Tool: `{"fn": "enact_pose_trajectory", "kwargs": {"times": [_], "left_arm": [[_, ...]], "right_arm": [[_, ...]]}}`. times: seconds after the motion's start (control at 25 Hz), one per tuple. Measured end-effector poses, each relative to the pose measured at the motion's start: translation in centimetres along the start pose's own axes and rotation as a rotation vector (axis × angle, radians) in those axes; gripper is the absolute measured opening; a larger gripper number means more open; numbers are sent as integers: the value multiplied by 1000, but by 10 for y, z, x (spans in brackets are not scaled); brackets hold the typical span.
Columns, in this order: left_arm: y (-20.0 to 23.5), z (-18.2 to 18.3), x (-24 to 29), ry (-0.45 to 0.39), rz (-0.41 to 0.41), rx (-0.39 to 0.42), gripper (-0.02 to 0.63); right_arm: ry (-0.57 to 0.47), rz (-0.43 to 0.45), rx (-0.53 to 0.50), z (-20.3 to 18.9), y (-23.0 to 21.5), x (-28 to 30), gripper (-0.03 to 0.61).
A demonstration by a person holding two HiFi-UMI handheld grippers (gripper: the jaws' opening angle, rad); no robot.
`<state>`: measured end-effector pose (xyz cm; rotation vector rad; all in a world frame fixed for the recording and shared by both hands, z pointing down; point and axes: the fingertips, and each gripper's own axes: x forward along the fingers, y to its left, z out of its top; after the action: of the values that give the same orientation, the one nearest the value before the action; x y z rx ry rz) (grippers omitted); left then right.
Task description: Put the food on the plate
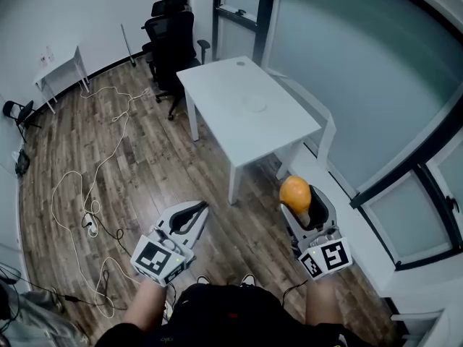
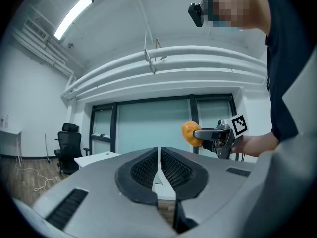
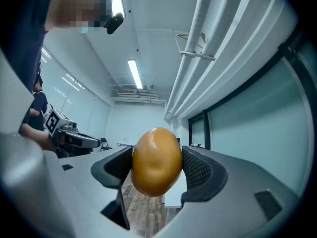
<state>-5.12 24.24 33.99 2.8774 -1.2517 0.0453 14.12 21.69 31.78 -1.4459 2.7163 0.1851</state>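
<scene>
Food [image 1: 295, 192]: a smooth orange-yellow oval piece, up in the air on your side of the white table [image 1: 217, 85], just off its near right corner and over the wood floor.
Right gripper [image 1: 304, 210]: you hold it low in front of you, short of the table. Its fingers stand wide and are clamped on the food, one dark ribbed pad pressing each side. The food bulges out above and below the pads.
Left gripper [image 1: 201, 210]: you hold it short of the table's near left corner, well apart from the right gripper. Its fingers are pressed together with nothing between them.
Table: white, four legs, straight ahead of you beside the glass wall.
Chair [image 1: 170, 31]: black office chair at the table's far left corner.
Cable [image 1: 79, 186]: white, in loose loops on the floor to the left of the table.
</scene>
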Motion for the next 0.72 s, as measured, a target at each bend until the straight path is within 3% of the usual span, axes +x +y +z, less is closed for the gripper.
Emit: {"fn": "enact_pose_trajectory", "kwargs": {"times": [0.36, 0.72], "left_arm": [[11, -4, -9, -4, -11, -13, 35], [47, -19, -54, -6, -7, -46, 35]], "right_arm": [[18, -18, 4, -5, 8, 9, 328], [36, -19, -2, -11, 60, 31, 328]]}}
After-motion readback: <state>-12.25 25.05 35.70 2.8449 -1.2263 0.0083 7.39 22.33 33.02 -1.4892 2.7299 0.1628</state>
